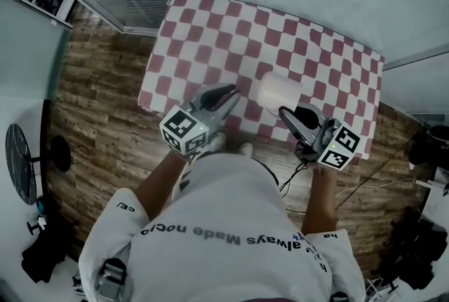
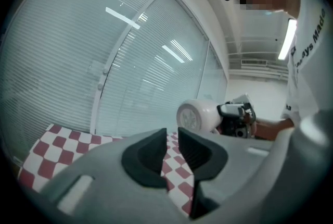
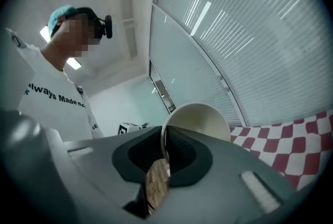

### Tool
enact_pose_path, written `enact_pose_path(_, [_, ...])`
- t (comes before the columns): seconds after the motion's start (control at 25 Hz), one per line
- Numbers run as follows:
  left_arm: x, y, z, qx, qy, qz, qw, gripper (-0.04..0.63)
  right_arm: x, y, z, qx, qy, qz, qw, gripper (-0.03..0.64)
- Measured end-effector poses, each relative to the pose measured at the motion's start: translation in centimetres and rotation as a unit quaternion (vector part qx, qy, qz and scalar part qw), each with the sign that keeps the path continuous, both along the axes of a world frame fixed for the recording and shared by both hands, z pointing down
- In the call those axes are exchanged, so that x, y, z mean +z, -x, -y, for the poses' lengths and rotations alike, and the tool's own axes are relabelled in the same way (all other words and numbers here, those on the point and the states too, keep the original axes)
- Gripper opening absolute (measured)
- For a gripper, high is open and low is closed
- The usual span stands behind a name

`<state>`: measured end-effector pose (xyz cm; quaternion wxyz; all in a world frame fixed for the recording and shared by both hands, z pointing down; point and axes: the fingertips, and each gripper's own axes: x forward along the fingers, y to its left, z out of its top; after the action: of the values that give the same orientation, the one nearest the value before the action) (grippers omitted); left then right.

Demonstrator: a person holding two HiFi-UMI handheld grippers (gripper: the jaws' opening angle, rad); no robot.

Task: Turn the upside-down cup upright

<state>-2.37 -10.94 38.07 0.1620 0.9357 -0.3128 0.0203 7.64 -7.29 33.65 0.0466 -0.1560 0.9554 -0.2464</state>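
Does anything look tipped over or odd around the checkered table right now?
The cup lies on its side, its rim pinched by the right hand-held gripper near the checkered table's front edge. Nothing looks spilled or damaged.

I count 1 cup [image 1: 279,91], pale, and no second one beside it. There are 2 tools in the room, the left tool [image 1: 228,98] and the right tool [image 1: 286,114]. Each carries 1 marker cube, so 2 cubes in all: left cube [image 1: 184,130], right cube [image 1: 342,147]. There is 1 tabletop [image 1: 210,34], checked red and white, and 1 person [image 1: 231,223] at it.
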Motion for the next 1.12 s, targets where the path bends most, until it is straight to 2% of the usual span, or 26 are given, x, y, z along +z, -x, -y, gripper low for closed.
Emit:
enact_pose_path(0.16, [-0.3, 0.0, -0.2, 0.003, 0.003, -0.01, 0.9999, 0.071, -1.4, -0.8, -0.4, -0.013, 0.03, 0.083, 0.996, 0.026])
enact_pose_path(0.28, [-0.4, -0.4, -0.7, 0.027, 0.009, -0.021, 0.9994, 0.091, -1.6, -1.0, -0.5, -0.015, 0.036, 0.099, 0.994, 0.026])
enact_pose_path(0.36, [-0.6, -1.1, -1.4, 0.074, 0.024, -0.048, 0.9958, 0.186, -1.4, -1.0, -0.5, -0.018, 0.035, 0.095, 0.995, 0.026])
enact_pose_path(0.44, [-1.2, -1.9, -2.2, 0.129, 0.044, -0.087, 0.9868, 0.286, -1.3, -1.0, -0.6, -0.023, 0.035, 0.092, 0.995, 0.026])
enact_pose_path(0.52, [-2.2, -2.4, -2.8, 0.17, 0.052, -0.112, 0.9777, 0.356, -1.2, -0.9, -0.9, -0.029, 0.036, 0.091, 0.995, 0.026])
enact_pose_path(0.88, [-4.8, -5.2, -3.0, 0.254, 0.046, -0.133, 0.9568, 0.445, -1.6, -0.7, -2.6, -0.053, 0.042, 0.113, 0.991, 0.026])
enact_pose_path(1.12, [-4.4, -7.2, -3.6, 0.278, 0.048, -0.127, 0.951, 0.453, -1.7, -0.4, -3.3, -0.069, 0.045, 0.124, 0.989, 0.026])
